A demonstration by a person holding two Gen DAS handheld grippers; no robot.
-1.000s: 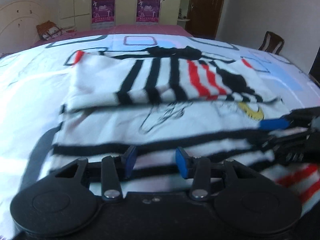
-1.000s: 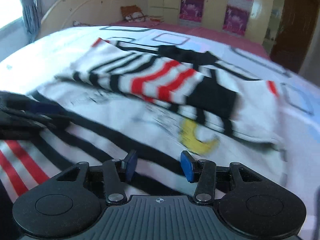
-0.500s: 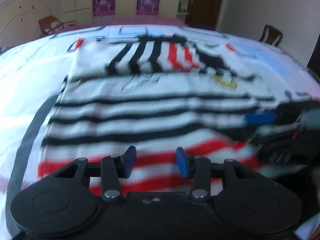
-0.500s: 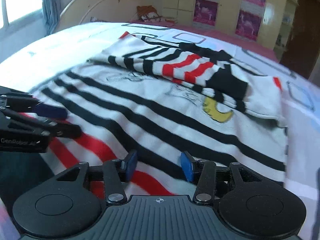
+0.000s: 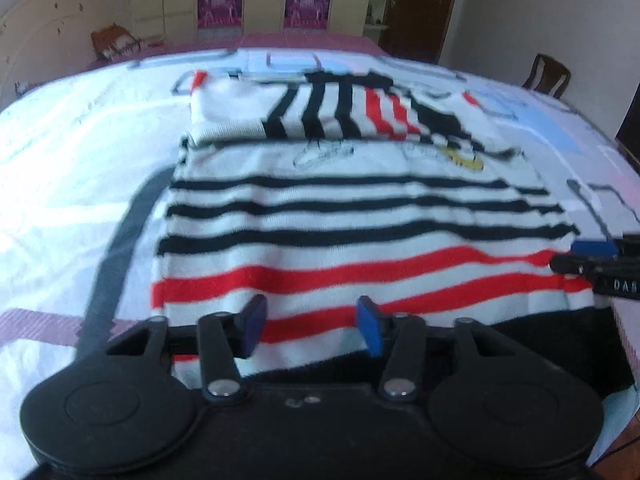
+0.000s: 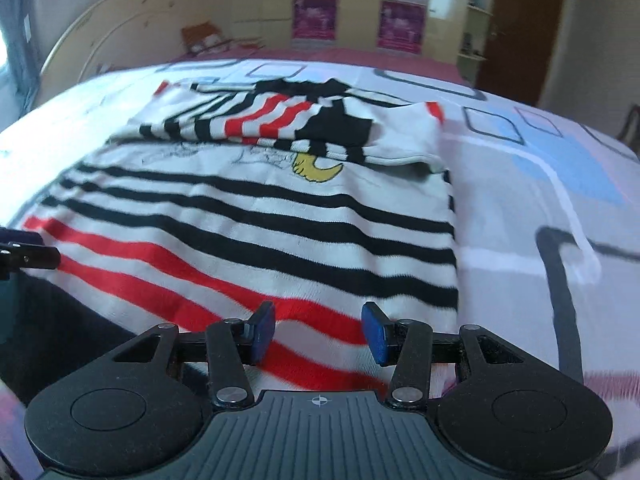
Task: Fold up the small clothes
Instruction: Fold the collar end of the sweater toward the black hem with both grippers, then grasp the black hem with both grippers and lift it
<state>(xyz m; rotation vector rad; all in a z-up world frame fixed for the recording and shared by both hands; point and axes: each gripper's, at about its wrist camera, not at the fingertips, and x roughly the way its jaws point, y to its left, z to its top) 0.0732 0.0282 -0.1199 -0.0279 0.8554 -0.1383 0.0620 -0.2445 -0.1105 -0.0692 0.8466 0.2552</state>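
Sleeves folded in at twelve o'clock; left tool (image 5: pixel 308 326) and right tool (image 6: pixel 318 334), both gaping empty, hover over the striped sweater's (image 5: pixel 360 216) hem, probably to pinch it next.

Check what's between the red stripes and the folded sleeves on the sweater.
Three black stripes, then a white band with a sketched drawing and yellow patch. Both wrist views show it.

You're holding the left gripper (image 5: pixel 310 326) and right gripper (image 6: pixel 318 332) side by side, jaws gaping (nothing between the pads).
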